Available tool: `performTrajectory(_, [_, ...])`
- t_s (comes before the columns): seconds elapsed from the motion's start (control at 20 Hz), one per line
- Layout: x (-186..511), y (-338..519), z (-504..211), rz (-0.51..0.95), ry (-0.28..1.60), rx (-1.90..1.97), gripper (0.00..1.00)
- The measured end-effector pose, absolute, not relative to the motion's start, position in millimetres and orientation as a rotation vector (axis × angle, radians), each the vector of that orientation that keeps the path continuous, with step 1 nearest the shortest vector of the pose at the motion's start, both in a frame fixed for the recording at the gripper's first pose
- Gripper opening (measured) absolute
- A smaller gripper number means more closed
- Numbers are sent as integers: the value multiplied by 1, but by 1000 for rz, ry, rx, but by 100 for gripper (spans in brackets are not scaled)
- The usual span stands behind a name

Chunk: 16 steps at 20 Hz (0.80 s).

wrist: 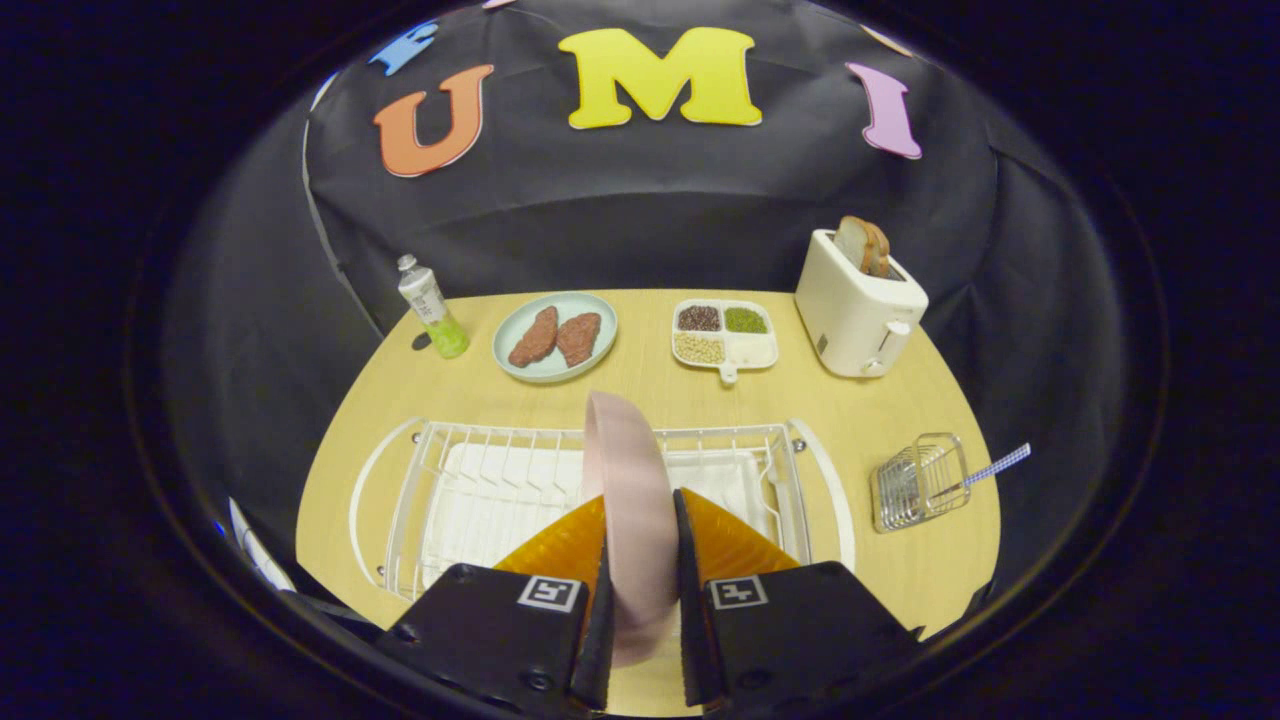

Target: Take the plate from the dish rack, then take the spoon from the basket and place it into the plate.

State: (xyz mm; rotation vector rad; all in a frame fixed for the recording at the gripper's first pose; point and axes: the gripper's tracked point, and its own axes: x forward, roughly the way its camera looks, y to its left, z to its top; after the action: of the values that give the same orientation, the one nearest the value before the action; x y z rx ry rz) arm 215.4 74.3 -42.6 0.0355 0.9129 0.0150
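A pink plate (628, 500) stands on edge between my two fingers, and my gripper (640, 520) is shut on it. The plate is upright over the white wire dish rack (480, 480), which lies on the wooden table just ahead of the fingers; whether the plate still rests in the rack's slots I cannot tell. To the right of the rack stands a small wire basket (915, 482). A spoon (985, 472) with a blue checked handle pokes out of it toward the right.
Beyond the rack, at the back of the table (880, 410), stand a bottle (432, 306), a pale green plate (554, 337) with two brown cutlets, a white divided tray (724, 333) of beans, and a white toaster (858, 305) holding bread.
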Motion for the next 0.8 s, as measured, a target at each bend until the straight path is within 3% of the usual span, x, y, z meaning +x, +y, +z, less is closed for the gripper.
performTrajectory(0.15, [222, 55, -16, -64, 830, -32, 32])
performTrajectory(0.25, [207, 61, -4, -12, 825, 26, 26])
performTrajectory(0.4, [175, 48, 2, 67, 789, 125, 25])
performTrajectory(0.8, [49, -15, -73, 194, 813, 489, 25])
